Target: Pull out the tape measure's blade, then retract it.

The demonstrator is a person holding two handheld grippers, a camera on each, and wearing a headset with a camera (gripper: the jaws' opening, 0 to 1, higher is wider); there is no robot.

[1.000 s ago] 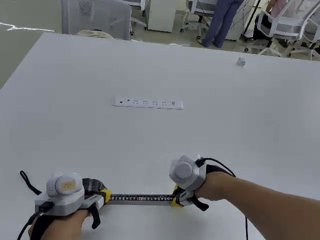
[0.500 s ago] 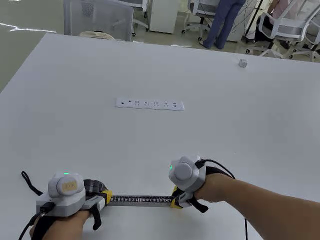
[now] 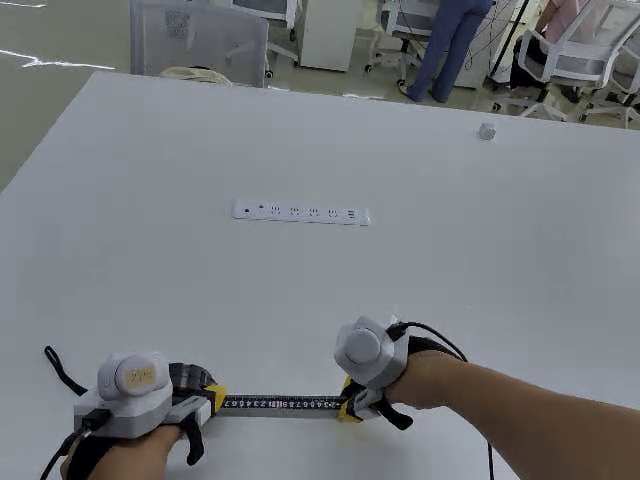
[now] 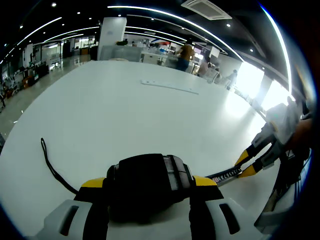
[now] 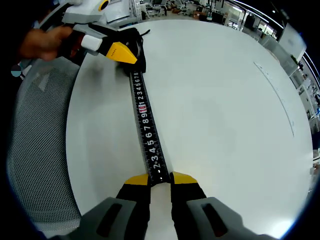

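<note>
A black tape measure case [image 4: 147,182] sits between the yellow-tipped fingers of my left gripper [image 3: 205,398], which is shut on it. Its dark blade [image 5: 147,135] with white numbers runs flat over the white table to my right gripper [image 5: 160,179], shut on the blade's end. In the head view the blade [image 3: 280,403] spans between the left gripper and the right gripper [image 3: 347,408] near the table's front edge. The case's black wrist strap [image 4: 52,165] trails on the table to the left.
A white power strip [image 3: 301,213] lies in the middle of the white table [image 3: 450,250]. A small grey object [image 3: 486,131] sits at the far right. Office chairs and a standing person [image 3: 445,40] are beyond the far edge. A mesh chair [image 5: 40,150] is beside the table.
The right gripper has moved slightly left toward the case, so the exposed blade is a little shorter. The left gripper holds the case in place.
</note>
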